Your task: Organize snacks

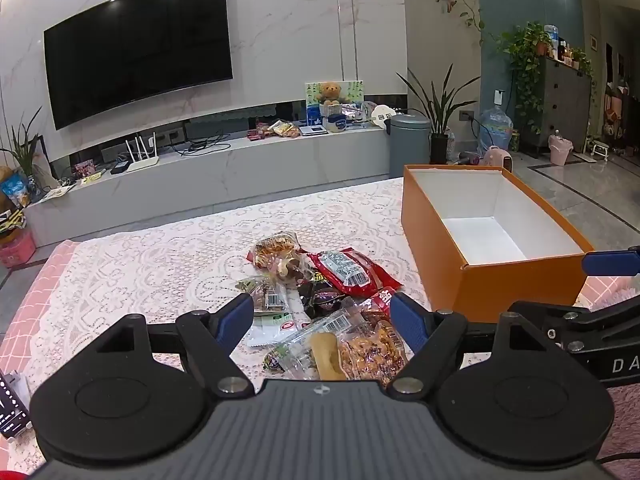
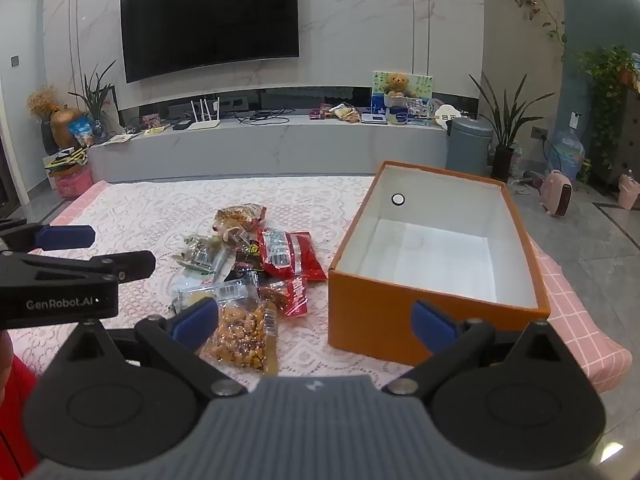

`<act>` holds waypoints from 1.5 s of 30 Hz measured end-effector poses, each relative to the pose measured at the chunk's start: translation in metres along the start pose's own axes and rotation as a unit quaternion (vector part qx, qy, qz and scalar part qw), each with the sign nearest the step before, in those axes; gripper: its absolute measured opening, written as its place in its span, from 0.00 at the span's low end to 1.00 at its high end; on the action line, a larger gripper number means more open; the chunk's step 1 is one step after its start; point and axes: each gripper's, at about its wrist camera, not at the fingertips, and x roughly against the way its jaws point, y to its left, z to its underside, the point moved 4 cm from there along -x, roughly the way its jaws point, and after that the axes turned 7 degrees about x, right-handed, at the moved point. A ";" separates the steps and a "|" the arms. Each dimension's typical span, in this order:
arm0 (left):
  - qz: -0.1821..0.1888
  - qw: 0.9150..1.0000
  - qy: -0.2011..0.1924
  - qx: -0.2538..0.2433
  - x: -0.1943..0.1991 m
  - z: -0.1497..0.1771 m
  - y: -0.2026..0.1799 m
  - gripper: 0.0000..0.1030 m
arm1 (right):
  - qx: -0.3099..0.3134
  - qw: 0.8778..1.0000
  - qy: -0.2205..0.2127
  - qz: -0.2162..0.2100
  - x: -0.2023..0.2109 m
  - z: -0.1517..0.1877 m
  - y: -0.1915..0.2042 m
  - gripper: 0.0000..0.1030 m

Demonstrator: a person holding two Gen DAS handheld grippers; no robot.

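A pile of snack packets [image 1: 316, 300] lies on the lace-covered table, with a red packet [image 1: 348, 270] on top and a clear bag of orange snacks [image 1: 372, 354] nearest me. An open orange box [image 1: 492, 240] with a white, empty inside stands to the right. My left gripper [image 1: 322, 322] is open and empty, just above the near side of the pile. In the right wrist view the pile [image 2: 248, 272] sits left of the box [image 2: 436, 264]. My right gripper [image 2: 316, 320] is open and empty, between the pile and the box's near corner.
The table [image 1: 140, 264] has a white lace cloth over pink check fabric. The other gripper shows at the right edge of the left wrist view [image 1: 592, 320] and at the left edge of the right wrist view [image 2: 60, 280]. A TV wall and low cabinet [image 2: 260, 144] lie beyond.
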 end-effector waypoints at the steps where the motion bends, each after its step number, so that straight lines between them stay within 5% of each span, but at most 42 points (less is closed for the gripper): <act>1: 0.000 1.000 0.000 0.001 0.000 0.000 0.000 0.88 | 0.000 1.000 0.000 0.001 0.000 0.000 0.000 0.97; 45: 0.004 1.000 0.015 0.006 0.001 0.006 0.001 0.89 | -0.010 1.000 -0.002 0.008 0.005 -0.001 -0.001 0.97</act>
